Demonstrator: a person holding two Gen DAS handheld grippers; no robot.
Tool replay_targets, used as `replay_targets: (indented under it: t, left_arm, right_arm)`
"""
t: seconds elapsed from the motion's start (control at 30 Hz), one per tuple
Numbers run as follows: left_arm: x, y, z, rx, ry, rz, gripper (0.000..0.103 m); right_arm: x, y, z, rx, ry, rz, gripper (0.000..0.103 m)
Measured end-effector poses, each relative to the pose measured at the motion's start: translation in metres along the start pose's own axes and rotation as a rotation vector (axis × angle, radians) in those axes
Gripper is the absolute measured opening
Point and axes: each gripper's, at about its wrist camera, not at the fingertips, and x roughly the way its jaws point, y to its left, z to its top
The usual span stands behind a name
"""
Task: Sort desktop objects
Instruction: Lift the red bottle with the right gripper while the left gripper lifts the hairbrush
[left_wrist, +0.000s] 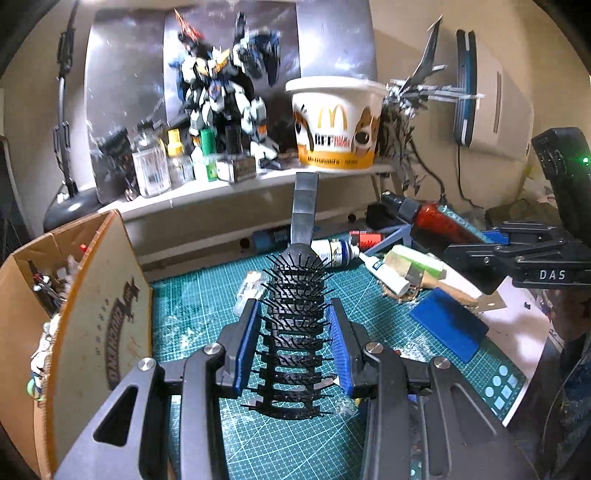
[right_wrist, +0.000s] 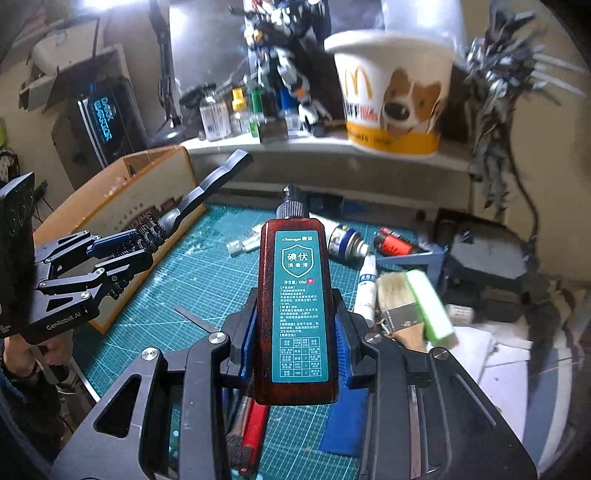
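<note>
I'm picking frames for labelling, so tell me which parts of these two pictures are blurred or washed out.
Left wrist view: the black bristle hairbrush in the left gripper is sharp; the white paper bucket on the shelf is slightly smeared. Right wrist view: the dark red bottle in the right gripper is crisp; the green-and-white box is smeared; glare top left.

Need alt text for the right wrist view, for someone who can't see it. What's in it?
The right tool grips a dark red bottle with a teal label, cap pointing away, above a green cutting mat. At left, the left tool holds a black hairbrush near a cardboard box. Tubes and a paintbrush lie on the mat at right.
</note>
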Motion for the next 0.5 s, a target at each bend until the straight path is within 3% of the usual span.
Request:
replay_targets:
  t: [0.5]
  left_arm:
    - [-0.117,0.004,-0.015,0.005,-0.237,0.065,0.036]
  right_arm:
    - [-0.11,0.059,-0.008,-0.045,-0.237,-0.062,0.032]
